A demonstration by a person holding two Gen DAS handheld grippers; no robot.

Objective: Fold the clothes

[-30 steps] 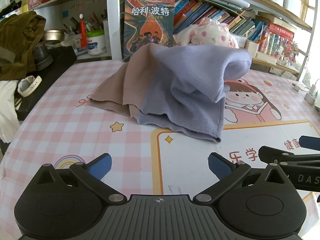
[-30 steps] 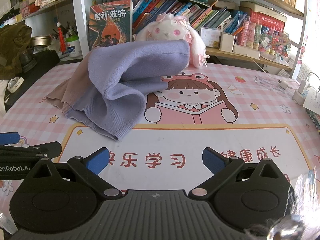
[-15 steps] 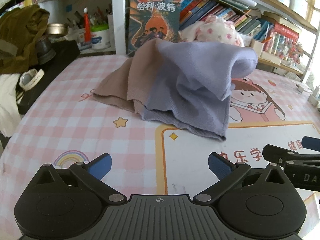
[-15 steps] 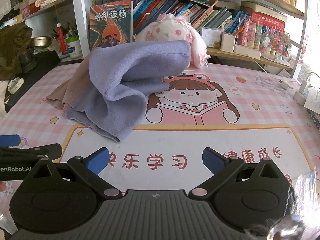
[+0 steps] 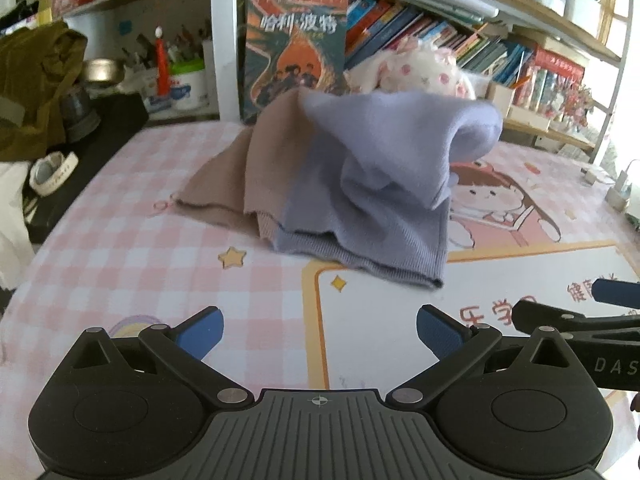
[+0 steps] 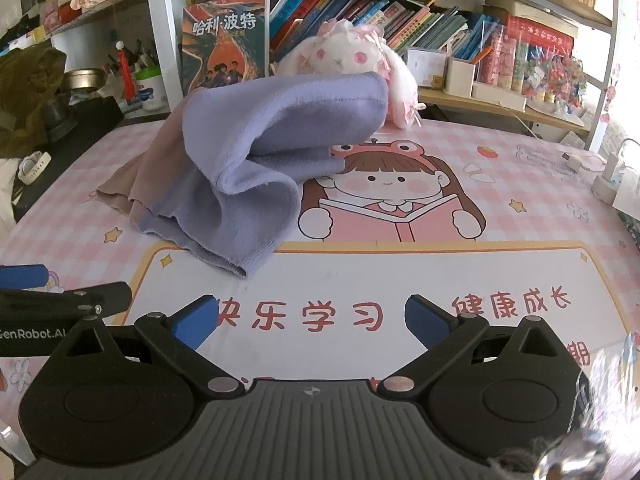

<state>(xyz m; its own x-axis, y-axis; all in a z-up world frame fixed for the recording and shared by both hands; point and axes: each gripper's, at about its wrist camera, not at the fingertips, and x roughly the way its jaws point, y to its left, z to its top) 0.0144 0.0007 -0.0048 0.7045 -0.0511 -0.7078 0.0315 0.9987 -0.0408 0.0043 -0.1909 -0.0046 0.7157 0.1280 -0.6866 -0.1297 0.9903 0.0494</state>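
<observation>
Both tools, left and right, hover level, spread wide and empty (seemingly short of the sweater).

A lavender-and-tan garment lies on a pink-checked mat (cartoon girl printed).

A table covered with a pink checked mat showing a cartoon reading girl fills the foreground. Along its far edge rises a white shelf unit packed with slanted books. Bright daylight washes in at the right edge. A dark olive garment is heaped at the left.
</observation>
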